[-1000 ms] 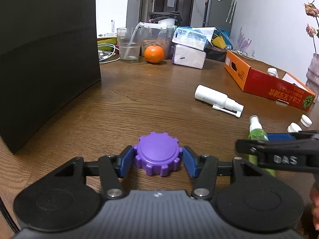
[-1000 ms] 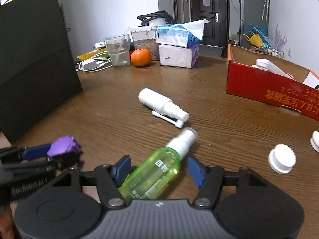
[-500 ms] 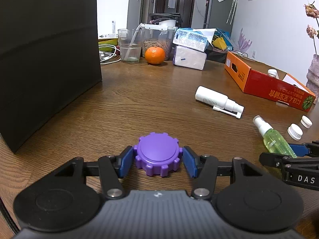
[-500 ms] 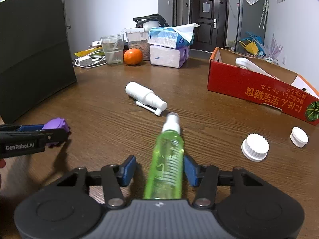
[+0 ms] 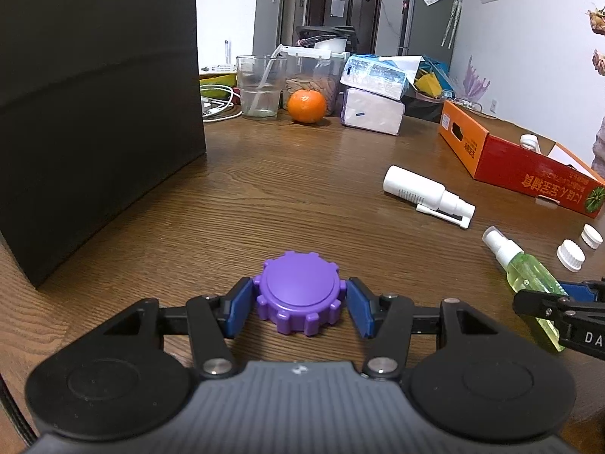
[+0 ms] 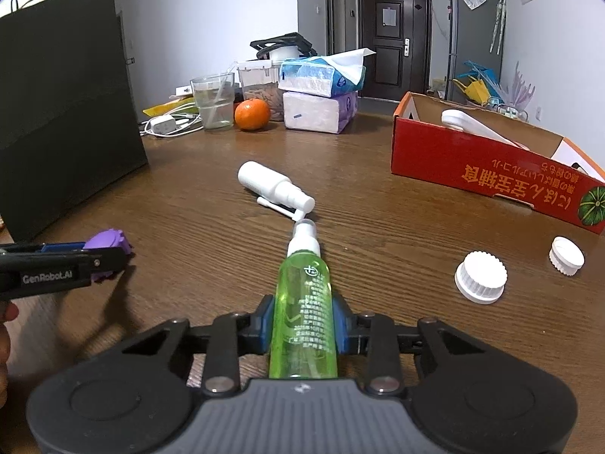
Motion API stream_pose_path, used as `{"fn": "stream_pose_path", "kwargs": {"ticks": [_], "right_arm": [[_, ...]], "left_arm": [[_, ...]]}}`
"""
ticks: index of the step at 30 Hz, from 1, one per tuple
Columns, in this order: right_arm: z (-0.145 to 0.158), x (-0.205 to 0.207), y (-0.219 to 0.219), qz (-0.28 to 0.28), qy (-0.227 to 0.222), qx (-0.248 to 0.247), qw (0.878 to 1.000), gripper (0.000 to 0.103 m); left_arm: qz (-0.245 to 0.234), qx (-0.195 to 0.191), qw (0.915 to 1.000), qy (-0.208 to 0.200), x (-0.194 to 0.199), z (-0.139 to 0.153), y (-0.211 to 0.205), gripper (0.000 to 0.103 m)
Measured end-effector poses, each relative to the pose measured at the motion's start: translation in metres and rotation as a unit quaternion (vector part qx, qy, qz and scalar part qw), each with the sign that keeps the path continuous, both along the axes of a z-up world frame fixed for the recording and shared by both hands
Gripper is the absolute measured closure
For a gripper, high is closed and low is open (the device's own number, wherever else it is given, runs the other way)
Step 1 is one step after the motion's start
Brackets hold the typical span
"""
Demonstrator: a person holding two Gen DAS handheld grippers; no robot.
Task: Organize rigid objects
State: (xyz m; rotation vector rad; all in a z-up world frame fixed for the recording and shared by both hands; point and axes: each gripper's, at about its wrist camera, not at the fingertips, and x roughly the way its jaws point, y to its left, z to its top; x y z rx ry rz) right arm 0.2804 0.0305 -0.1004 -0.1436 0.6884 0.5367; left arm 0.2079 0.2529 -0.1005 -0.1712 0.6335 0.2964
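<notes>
Our right gripper [image 6: 302, 327] squeezes the green bottle [image 6: 302, 314] lying on the table [image 6: 397, 234]; our left gripper [image 5: 298, 304] hugs the purple cap [image 5: 298, 297]. The smooth bottle might slip out when we lift.

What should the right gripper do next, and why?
Probably lift: the right gripper has just closed on the green spray bottle, which lies on the table; the red box stands open beyond.
</notes>
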Motion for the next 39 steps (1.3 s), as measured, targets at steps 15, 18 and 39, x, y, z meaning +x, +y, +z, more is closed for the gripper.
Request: {"fn": "stream_pose_path", "kwargs": {"ticks": [15, 18, 39], "right_arm": [[0.013, -0.009, -0.025, -0.001, -0.008, 0.044, 0.999, 0.073], [0.016, -0.012, -0.033, -0.004, -0.013, 0.052, 0.999, 0.073], [0.044, 0.000, -0.108, -0.057, -0.052, 0.090, 0.993, 0.073]], "left_arm": [[-0.007, -0.018, 0.9995, -0.026, -0.012, 0.004, -0.031, 0.048], [-0.009, -0.018, 0.9993, -0.031, -0.013, 0.005, -0.041, 0.048], [-0.056, -0.002, 0.9946, -0.088, 0.012, 0.044, -0.135, 0.048]]}}
